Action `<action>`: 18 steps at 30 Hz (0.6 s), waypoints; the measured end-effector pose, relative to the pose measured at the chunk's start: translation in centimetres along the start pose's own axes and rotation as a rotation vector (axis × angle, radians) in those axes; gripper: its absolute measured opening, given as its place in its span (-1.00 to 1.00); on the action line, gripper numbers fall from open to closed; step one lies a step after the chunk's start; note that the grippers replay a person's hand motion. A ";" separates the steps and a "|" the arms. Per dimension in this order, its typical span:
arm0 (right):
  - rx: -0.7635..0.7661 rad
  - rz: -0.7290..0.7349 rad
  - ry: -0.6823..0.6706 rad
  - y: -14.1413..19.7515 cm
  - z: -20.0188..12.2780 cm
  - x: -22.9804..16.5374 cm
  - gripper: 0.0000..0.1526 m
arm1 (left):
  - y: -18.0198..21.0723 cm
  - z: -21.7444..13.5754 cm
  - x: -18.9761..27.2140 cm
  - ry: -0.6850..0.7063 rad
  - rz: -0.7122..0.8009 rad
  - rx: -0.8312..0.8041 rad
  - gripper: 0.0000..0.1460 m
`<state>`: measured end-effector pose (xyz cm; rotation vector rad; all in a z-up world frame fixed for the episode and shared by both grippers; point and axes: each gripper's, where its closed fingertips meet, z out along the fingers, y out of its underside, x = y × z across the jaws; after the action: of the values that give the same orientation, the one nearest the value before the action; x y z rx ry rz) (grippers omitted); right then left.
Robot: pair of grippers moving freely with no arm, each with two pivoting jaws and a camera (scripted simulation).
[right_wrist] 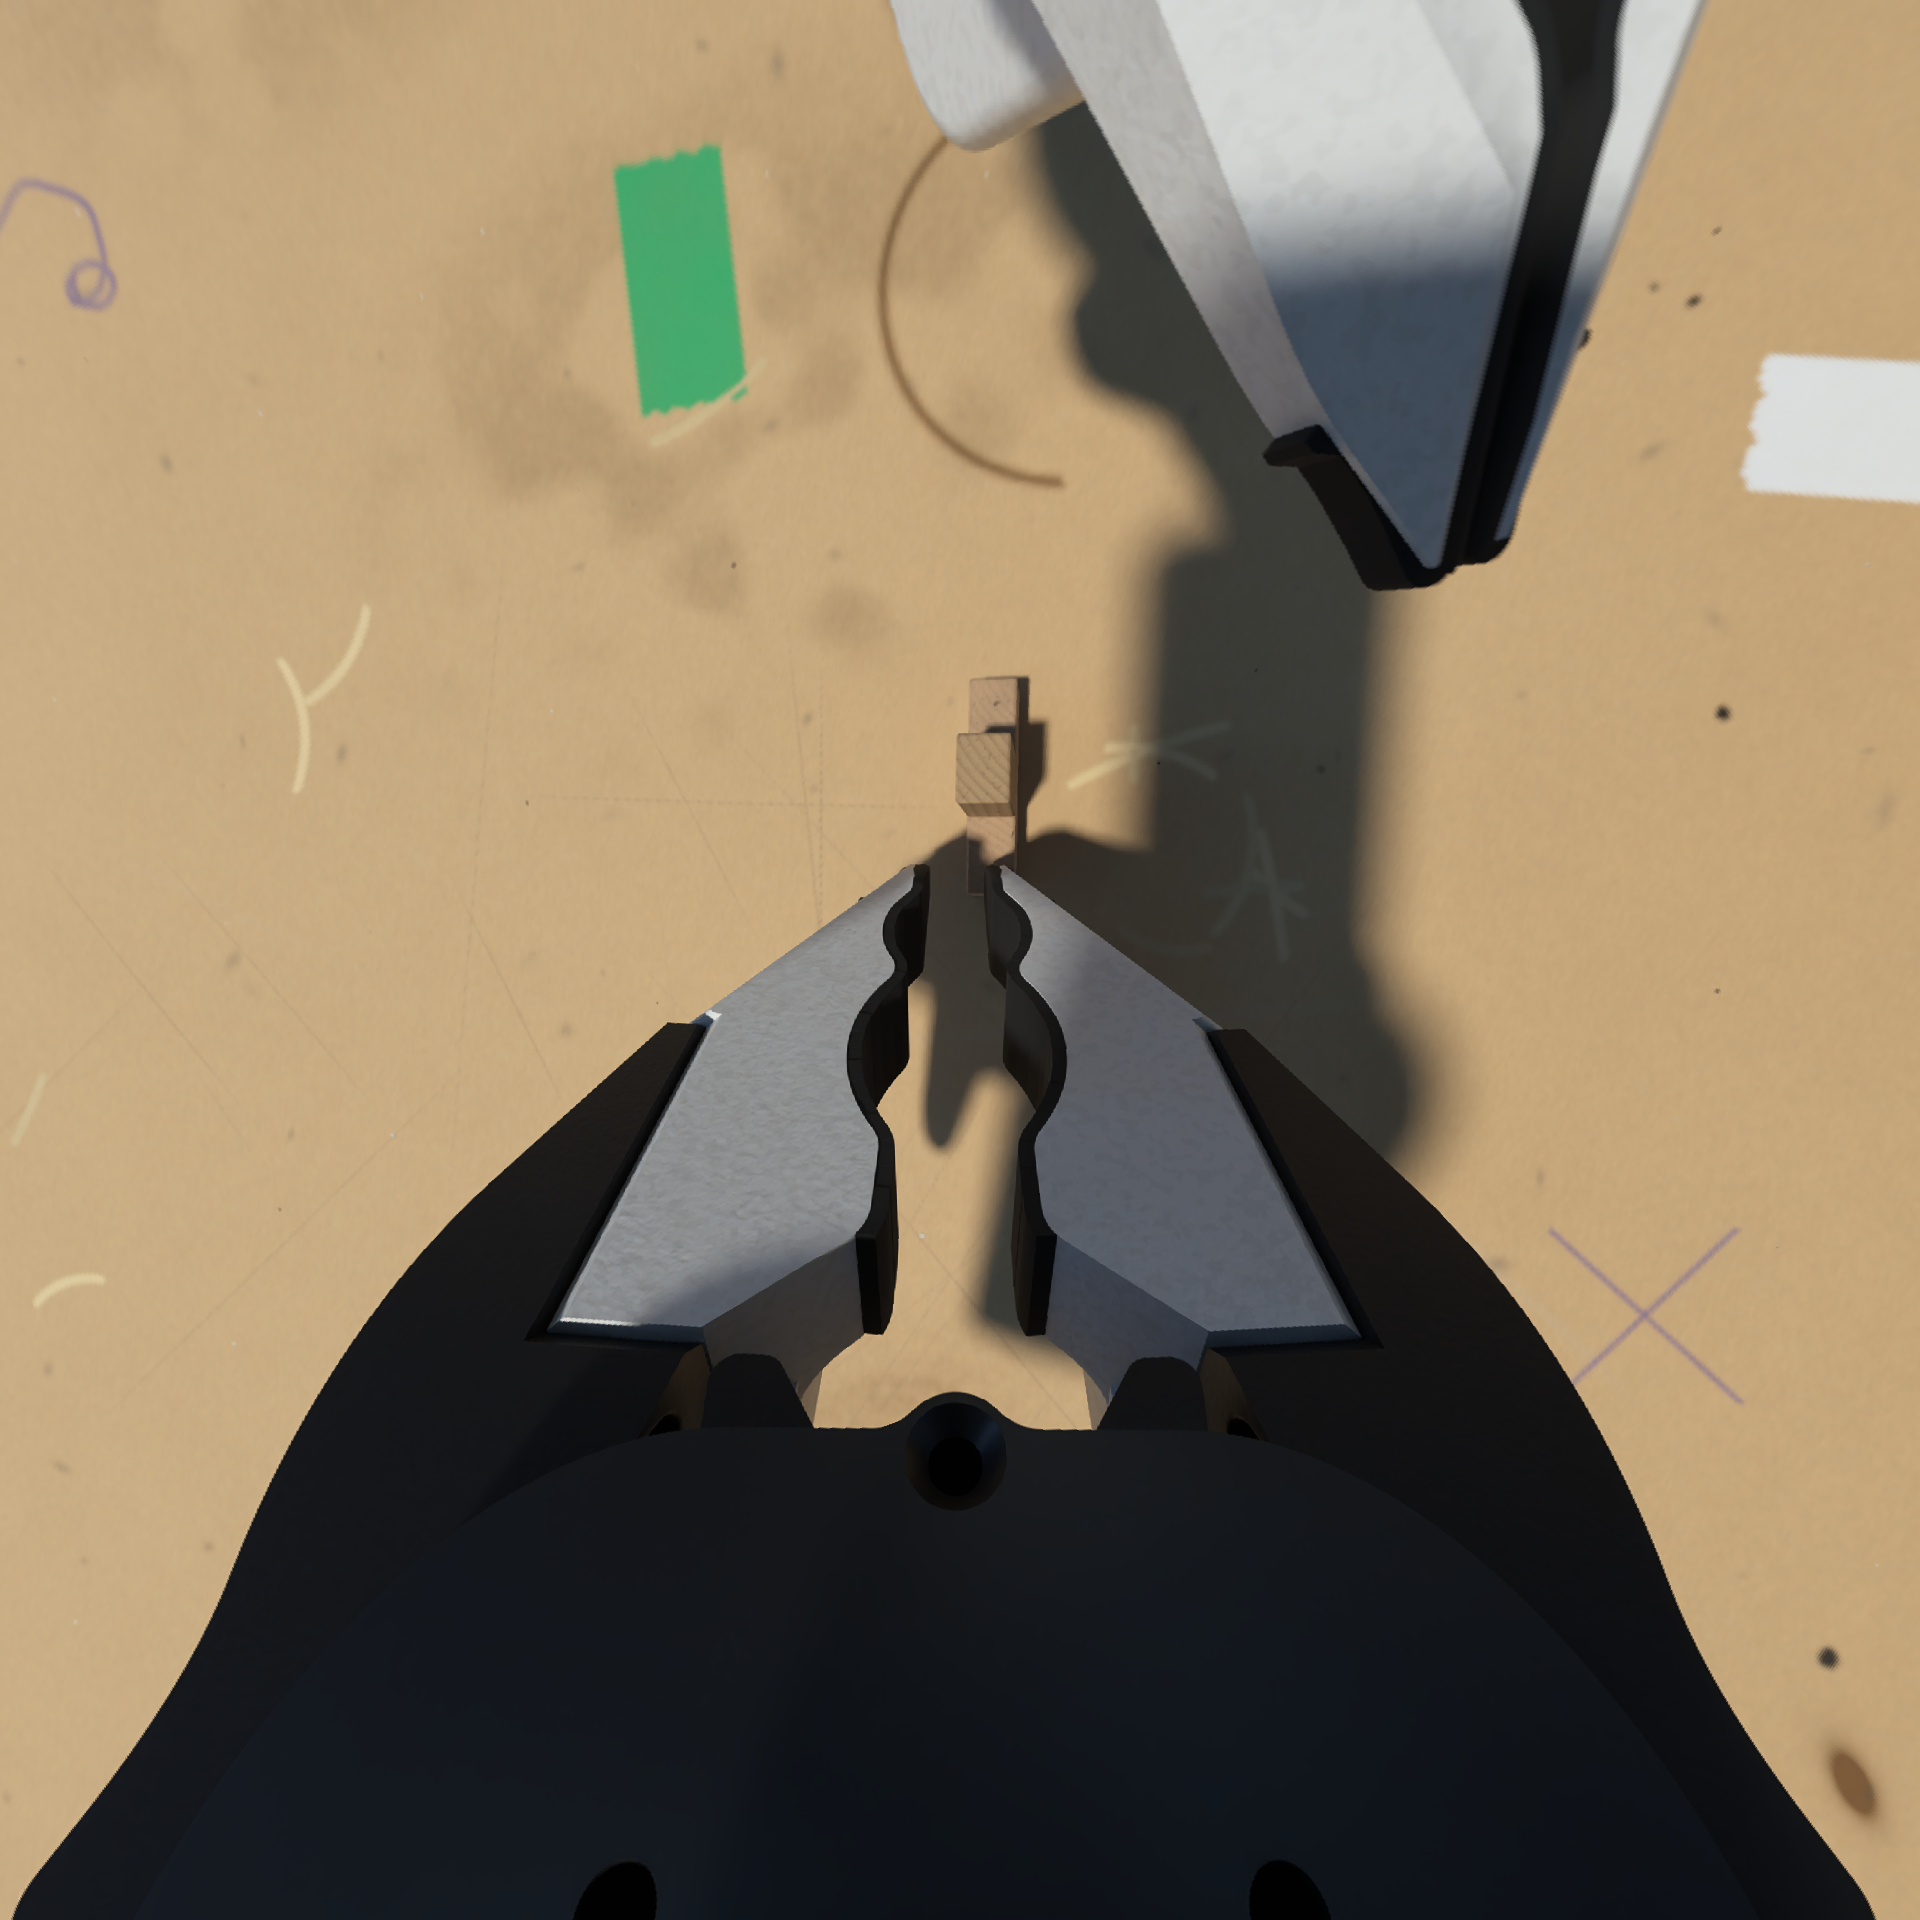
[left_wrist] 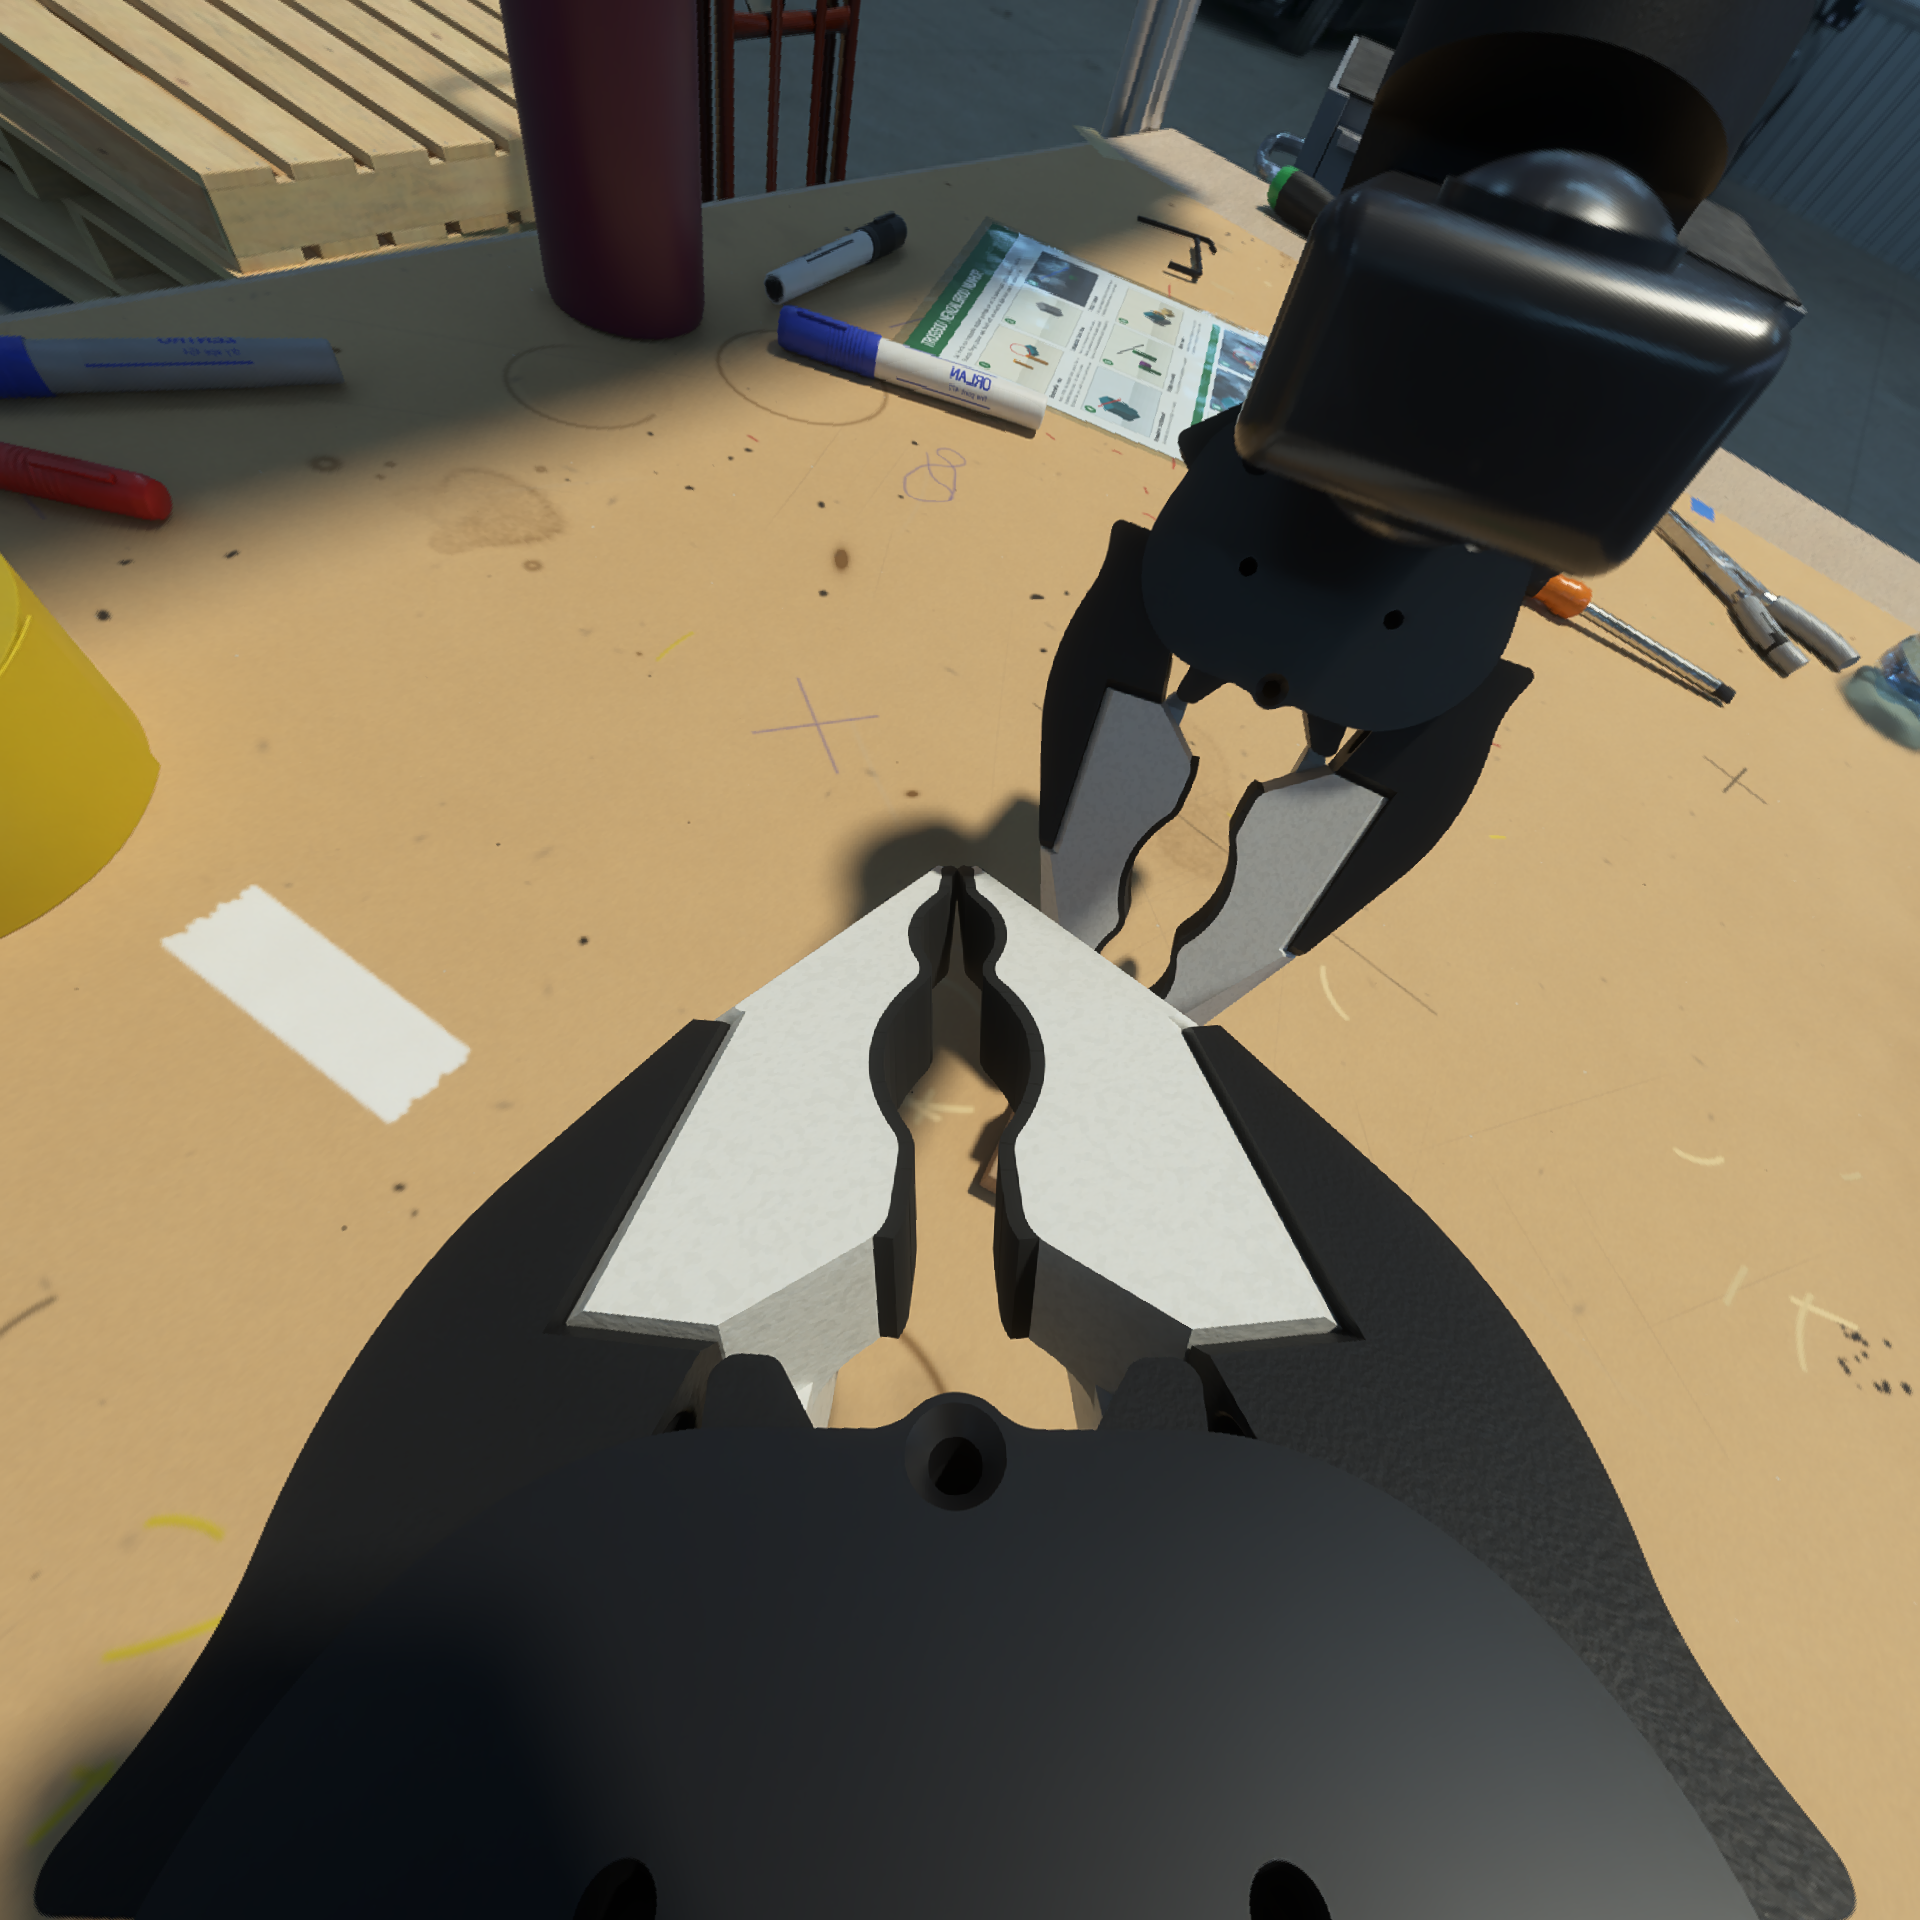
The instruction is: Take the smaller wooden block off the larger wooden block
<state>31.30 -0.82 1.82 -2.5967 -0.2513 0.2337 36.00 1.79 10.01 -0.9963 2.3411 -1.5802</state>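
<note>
- Right wrist view: the smaller wooden block (right_wrist: 984, 767) sits on top of the larger wooden block (right_wrist: 997, 707), which lies on the tan table (right_wrist: 416, 935). The pair is just ahead of the fingertips, slightly to the right of the centre line.
- The larger block is long and narrow; its ends show beyond and below the smaller one, and its near end reaches the tip of the right-hand finger. Whether they touch cannot be told.
- The right gripper (right_wrist: 956, 878) points down at the table, its jaws narrowly parted with nothing between them.
- A dark shadow falls across the table right of the blocks.
- The left gripper (right_wrist: 1455, 556) enters from the top right of the same view, its fingers pressed together at the tips and empty, hanging apart from the blocks.
- Farther out here lie a strip of green tape (right_wrist: 681, 281) and a piece of white tape (right_wrist: 1834, 428) at the right edge.
- In the left wrist view, the left gripper (left_wrist: 958, 873) shows its tips meeting, and only a sliver of a block shows through the gap lower between the fingers.
- The right gripper (left_wrist: 1132, 961) stands just beyond it, tilted downward.
- Around the table's far side are a dark red cylinder (left_wrist: 613, 166), a blue marker (left_wrist: 909, 369), a black-capped marker (left_wrist: 836, 257), a printed leaflet (left_wrist: 1091, 332), a yellow container (left_wrist: 52, 748) and pliers (left_wrist: 1756, 608).
</note>
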 end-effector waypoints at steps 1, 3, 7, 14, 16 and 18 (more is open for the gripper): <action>-0.018 -0.006 -0.002 0.1 0.1 0.0 -0.86 | 0.0 0.0 0.0 0.000 0.002 -0.002 -1.00; -0.039 -0.016 -0.004 0.2 0.1 0.0 -0.86 | 0.0 0.1 0.0 -0.003 0.006 -0.005 -1.00; -0.029 -0.009 -0.005 0.1 0.1 0.0 -0.87 | -0.1 0.0 0.0 -0.006 0.007 -0.001 -1.00; -0.002 -0.004 0.001 0.0 0.0 0.0 -0.88 | -0.1 0.0 0.1 -0.006 0.011 -0.002 -1.00; 0.030 0.005 -0.010 -0.4 -0.3 -0.2 -0.87 | -0.1 0.0 0.1 -0.005 0.012 -0.001 -1.00; 0.046 0.017 -0.034 -0.6 -0.3 -0.4 -0.87 | 0.0 0.0 0.2 0.002 0.013 -0.006 -1.00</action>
<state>30.87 -0.61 2.46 -2.5516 -0.2338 0.2867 35.82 1.63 10.11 -0.9797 2.3500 -1.5706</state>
